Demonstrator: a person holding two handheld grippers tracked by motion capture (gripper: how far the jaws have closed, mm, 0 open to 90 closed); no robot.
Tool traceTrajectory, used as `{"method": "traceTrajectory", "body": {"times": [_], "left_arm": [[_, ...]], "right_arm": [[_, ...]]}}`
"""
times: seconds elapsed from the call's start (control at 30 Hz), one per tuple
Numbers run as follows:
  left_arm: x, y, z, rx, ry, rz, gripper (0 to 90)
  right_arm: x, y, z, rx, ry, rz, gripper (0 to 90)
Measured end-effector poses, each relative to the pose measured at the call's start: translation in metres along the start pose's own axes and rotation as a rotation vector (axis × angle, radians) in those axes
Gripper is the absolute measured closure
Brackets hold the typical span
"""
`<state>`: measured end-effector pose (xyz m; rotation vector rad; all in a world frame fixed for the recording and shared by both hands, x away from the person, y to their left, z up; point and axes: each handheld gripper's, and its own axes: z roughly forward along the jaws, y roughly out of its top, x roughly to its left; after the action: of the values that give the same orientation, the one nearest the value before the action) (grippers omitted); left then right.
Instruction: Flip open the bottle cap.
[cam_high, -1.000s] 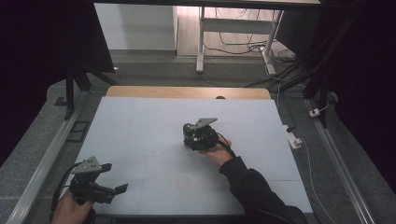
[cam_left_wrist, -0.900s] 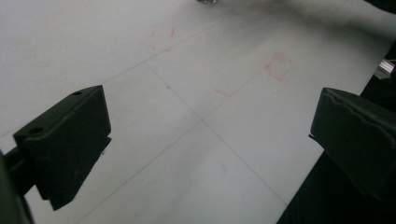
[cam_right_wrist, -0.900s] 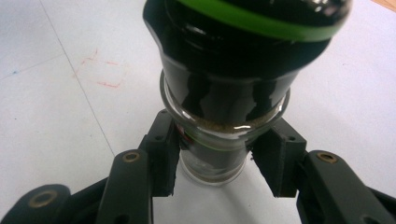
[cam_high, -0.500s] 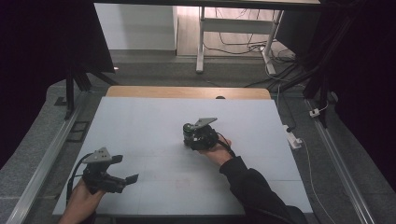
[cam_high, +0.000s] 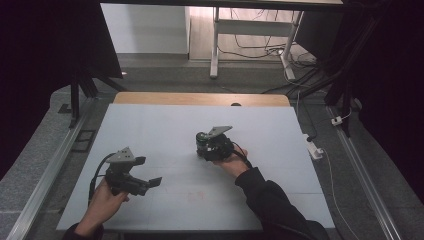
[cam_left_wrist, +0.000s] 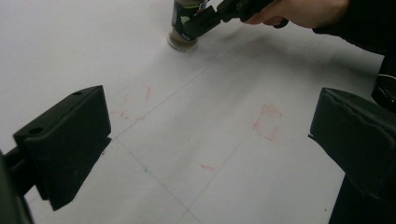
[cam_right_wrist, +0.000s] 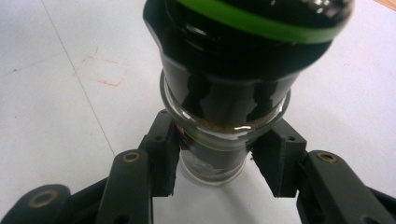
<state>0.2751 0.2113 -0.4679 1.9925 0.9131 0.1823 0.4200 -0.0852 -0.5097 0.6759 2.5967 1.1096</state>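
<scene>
A glass spice jar (cam_right_wrist: 224, 70) with a black cap and a green ring stands upright on the white table (cam_high: 150, 125), right of centre. My right gripper (cam_right_wrist: 217, 161) is shut on it, with both pads pressed on the glass below the cap. The high view shows the jar (cam_high: 202, 141) in the right gripper (cam_high: 209, 145). My left gripper (cam_high: 148, 171) hovers at the near left, jaws open and nothing between them. From the left gripper view its own gripper (cam_left_wrist: 210, 140) points across the table toward the jar (cam_left_wrist: 183, 28), which is far off.
Faint red pen marks (cam_left_wrist: 266, 123) and thin lines cross the table surface. A wooden strip (cam_high: 200, 98) runs along the far edge. A white power strip (cam_high: 314, 149) lies off the right edge, and metal rails (cam_high: 50, 165) flank the table.
My left gripper has moved from the near left corner to the right and a little farther onto the table. The right gripper and the jar have stayed put.
</scene>
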Motion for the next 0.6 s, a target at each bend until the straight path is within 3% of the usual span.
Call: {"method": "traceTrajectory", "body": {"times": [0.6], "left_arm": [[0.008, 0.035, 0.038, 0.038, 0.0, 0.075, 0.1]], "right_arm": [[0.0, 0.0, 0.0, 0.005, 0.001, -0.003, 52.5]]}}
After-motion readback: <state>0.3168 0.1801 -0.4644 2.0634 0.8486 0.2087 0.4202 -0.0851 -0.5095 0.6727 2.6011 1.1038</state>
